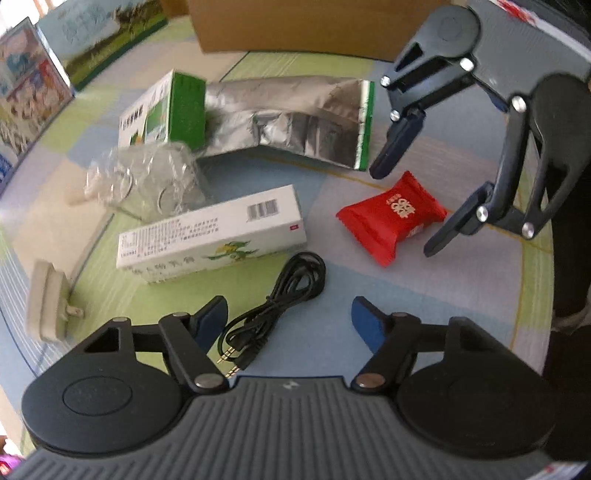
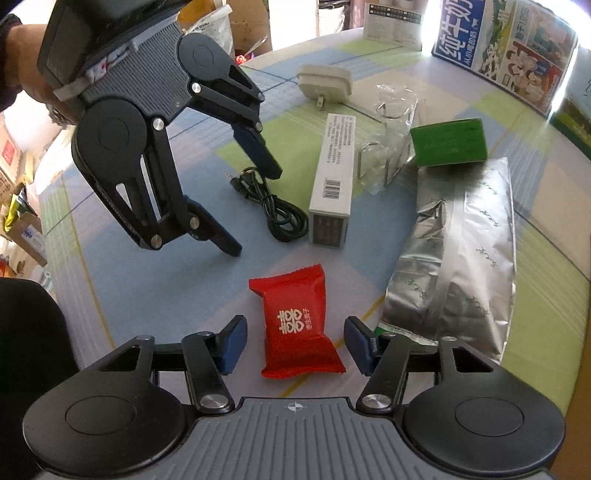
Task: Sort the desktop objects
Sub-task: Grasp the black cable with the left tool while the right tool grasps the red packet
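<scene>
A red candy packet (image 2: pixel 298 325) lies on the table between the open fingers of my right gripper (image 2: pixel 295 347), not touched. It also shows in the left wrist view (image 1: pixel 389 218) with the right gripper (image 1: pixel 404 210) around it. My left gripper (image 1: pixel 288 325) is open and empty just above a coiled black audio cable (image 1: pixel 280 299), which also shows in the right wrist view (image 2: pixel 273 206) beneath the left gripper (image 2: pixel 255 210). A white carton (image 1: pixel 210 232), a green box (image 1: pixel 166 110), a silver foil bag (image 1: pixel 291 122), a clear plastic bag with metal rings (image 1: pixel 147 181) and a beige plug adapter (image 1: pixel 48 302) lie nearby.
A cardboard box (image 1: pixel 295 26) stands at the back of the checked tablecloth (image 1: pixel 406 302). Milk cartons (image 2: pixel 509 48) stand along the table's far edge. The table's rounded edge (image 2: pixel 55 236) lies left of the left gripper, with boxes on the floor beyond.
</scene>
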Demonstrator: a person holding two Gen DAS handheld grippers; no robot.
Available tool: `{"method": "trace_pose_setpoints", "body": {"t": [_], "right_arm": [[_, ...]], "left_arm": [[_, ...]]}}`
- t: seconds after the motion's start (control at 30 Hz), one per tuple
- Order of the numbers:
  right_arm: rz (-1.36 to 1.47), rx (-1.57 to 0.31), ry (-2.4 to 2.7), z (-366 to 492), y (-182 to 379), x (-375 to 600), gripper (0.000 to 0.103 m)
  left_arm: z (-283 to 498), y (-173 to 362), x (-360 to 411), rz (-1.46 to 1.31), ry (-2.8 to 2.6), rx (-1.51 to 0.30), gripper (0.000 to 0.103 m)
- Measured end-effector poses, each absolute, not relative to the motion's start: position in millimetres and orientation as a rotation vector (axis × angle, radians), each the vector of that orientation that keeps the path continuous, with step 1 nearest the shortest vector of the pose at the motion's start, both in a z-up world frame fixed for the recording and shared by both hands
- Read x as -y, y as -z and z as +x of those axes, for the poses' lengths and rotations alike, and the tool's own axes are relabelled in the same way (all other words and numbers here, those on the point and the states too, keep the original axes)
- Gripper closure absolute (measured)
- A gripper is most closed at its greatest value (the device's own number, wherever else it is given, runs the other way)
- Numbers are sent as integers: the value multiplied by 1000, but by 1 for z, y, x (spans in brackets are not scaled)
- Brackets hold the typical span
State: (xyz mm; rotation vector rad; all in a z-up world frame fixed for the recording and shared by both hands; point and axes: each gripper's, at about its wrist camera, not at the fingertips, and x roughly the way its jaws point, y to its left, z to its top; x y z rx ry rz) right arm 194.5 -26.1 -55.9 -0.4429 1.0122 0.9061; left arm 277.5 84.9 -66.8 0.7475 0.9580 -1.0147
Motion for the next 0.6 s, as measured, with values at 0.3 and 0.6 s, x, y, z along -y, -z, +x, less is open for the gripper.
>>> {"method": "trace_pose_setpoints", "body": {"t": [0.3, 0.6], "right_arm": [[-408, -1012, -872, 191, 54, 26, 73], [-355, -994, -831, 184, 56, 34, 73]], "left_arm": [[262, 63, -86, 632, 931, -1050, 82], [238, 66, -86, 539, 828, -1017, 82]]}}
